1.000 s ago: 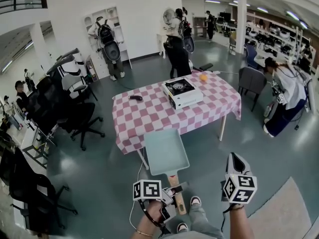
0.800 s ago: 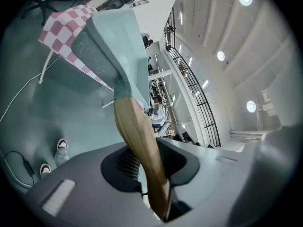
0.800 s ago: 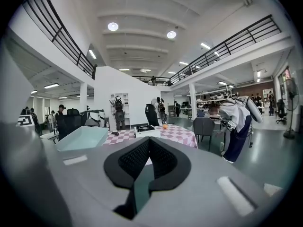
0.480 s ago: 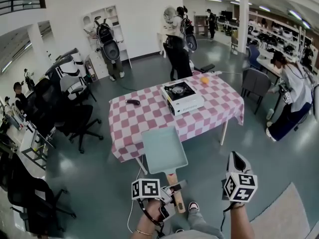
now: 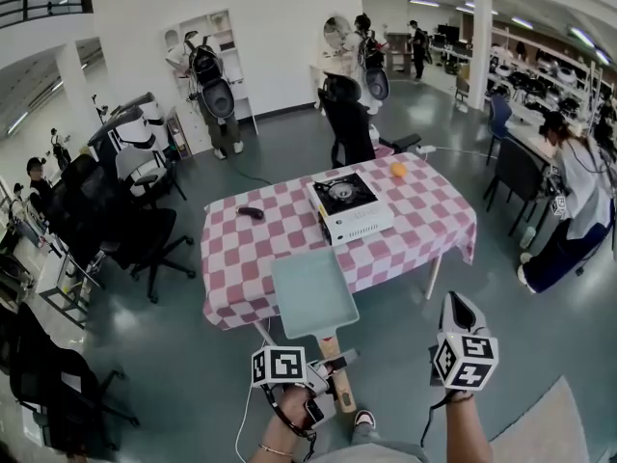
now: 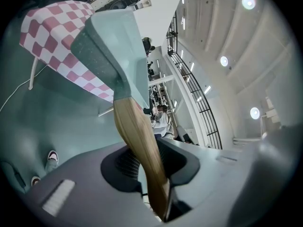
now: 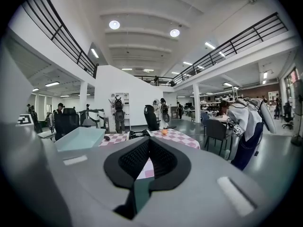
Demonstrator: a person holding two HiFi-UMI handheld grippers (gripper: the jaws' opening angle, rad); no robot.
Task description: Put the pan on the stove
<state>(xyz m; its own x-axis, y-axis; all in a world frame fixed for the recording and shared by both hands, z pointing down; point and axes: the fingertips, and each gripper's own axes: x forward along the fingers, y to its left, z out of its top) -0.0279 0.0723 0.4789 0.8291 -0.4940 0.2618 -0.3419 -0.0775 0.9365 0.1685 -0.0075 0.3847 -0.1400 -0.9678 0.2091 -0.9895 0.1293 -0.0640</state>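
Head view. The left tongs (image 5: 334,365) are clamped on the wooden handle (image 5: 344,395) of the pale green rectangular pan (image 5: 310,292). The pan is held level in the air, and its far end overlaps the near edge of the worktop (image 5: 255,254), which is covered in a pink-and-white check cloth. The stove (image 5: 349,207), a white single-burner unit, stands on the worktop beyond the pan and apart from it. A small orange ball (image 5: 397,169) lies behind the stove, and a dark object (image 5: 250,212) lies near the cloth's left side. The right tongs (image 5: 459,309) hang off to the right of the pan, touching nothing.

Left gripper view. The handle runs up between the 2 jaws, with both pads pressed against it. The pan's underside fills the upper left, and the check cloth shows behind it.

Right gripper view. The jaw tips meet, and only floor and cloth show through the slit behind them. The pan shows at the left, just before the worktop. The stove and the ball lie further back. A person in white (image 7: 244,119) bends over at the right.
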